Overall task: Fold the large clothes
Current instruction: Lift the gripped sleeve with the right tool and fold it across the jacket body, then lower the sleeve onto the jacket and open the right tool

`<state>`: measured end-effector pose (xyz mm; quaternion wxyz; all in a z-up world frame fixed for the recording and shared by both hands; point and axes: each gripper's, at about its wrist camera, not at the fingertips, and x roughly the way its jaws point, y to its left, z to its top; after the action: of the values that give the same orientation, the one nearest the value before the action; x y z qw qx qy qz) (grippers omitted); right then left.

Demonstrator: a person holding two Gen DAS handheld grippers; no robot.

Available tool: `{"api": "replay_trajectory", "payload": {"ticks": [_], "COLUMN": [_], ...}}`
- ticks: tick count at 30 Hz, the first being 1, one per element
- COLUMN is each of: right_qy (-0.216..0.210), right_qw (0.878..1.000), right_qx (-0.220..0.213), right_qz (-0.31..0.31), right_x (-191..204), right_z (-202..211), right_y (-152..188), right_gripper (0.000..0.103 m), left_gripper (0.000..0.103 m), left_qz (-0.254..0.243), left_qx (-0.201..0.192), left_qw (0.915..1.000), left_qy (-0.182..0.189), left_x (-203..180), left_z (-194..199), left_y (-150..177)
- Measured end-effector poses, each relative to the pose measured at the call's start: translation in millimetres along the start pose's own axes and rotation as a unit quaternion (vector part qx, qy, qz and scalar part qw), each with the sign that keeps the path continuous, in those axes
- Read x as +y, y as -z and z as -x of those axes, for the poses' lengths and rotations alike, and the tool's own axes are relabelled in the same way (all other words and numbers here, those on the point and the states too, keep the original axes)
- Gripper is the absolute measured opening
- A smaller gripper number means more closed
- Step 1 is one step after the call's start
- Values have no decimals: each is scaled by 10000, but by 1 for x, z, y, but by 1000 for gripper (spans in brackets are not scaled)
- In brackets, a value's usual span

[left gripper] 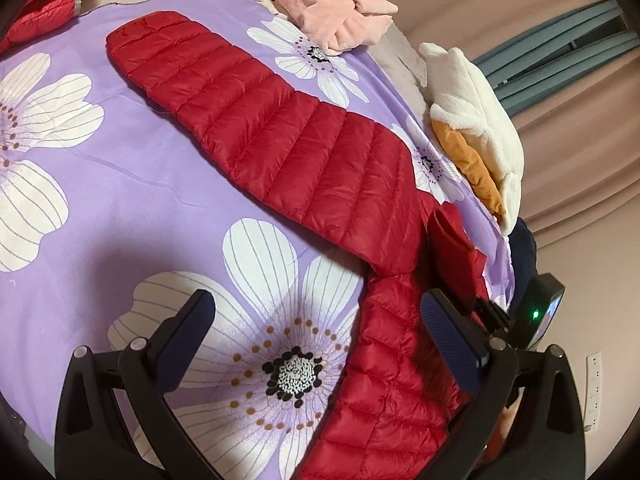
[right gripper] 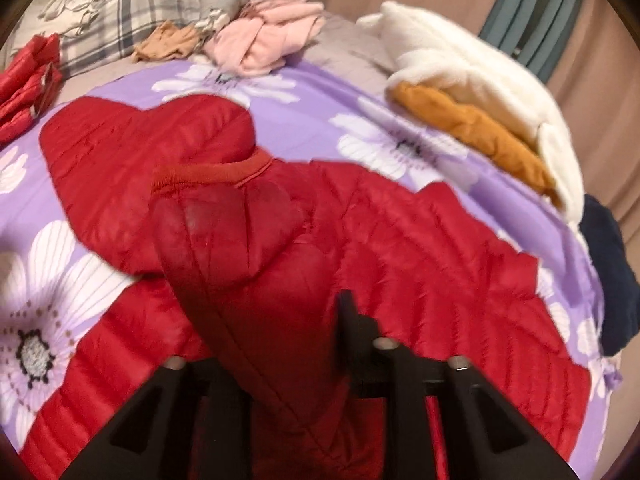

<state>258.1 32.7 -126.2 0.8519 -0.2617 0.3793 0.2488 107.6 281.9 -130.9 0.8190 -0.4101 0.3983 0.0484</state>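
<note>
A red quilted puffer jacket (left gripper: 280, 140) lies on a purple flowered bedspread (left gripper: 132, 192). In the left wrist view one sleeve stretches flat toward the far left. My left gripper (left gripper: 316, 324) is open and empty above the bedspread, its right finger beside the jacket's body. In the right wrist view the jacket (right gripper: 420, 248) lies spread, and my right gripper (right gripper: 280, 320) is shut on a fold of it, the sleeve with its ribbed cuff (right gripper: 212, 174), lifted over the body. Its left finger is hidden under the fabric.
A white fleece over an orange garment (right gripper: 472, 120) lies at the bed's right edge, with a dark navy item (right gripper: 612, 272) below it. Pink clothes (right gripper: 264, 40), a plaid piece (right gripper: 132, 12) and another red jacket (right gripper: 28, 80) sit at the far side. The right gripper's body (left gripper: 540, 316) shows beside the bed.
</note>
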Motion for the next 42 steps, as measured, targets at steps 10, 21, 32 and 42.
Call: {"api": "replay_trajectory", "payload": {"ticks": [10, 21, 32, 42], "right_qy": [-1941, -1130, -1074, -1538], "right_qw": [9761, 9812, 9874, 9732], "right_qx": [-767, -429, 74, -764], "right_qz": [-605, -1506, -1161, -1528], "right_x": [-14, -36, -9, -34], "right_z": [64, 5, -38, 35], "right_y": [9, 0, -3, 19], "right_gripper": [57, 38, 38, 38], "left_gripper": [103, 103, 103, 103], "left_qz": [726, 1326, 1479, 1846], "left_qx": [119, 301, 346, 216], "left_qw": [9953, 9824, 9792, 9680], "left_qy": [636, 1281, 1344, 1686], "left_x": [24, 31, 38, 51], "left_z": [-18, -53, -60, -50], "left_y": [-21, -41, -43, -46]}}
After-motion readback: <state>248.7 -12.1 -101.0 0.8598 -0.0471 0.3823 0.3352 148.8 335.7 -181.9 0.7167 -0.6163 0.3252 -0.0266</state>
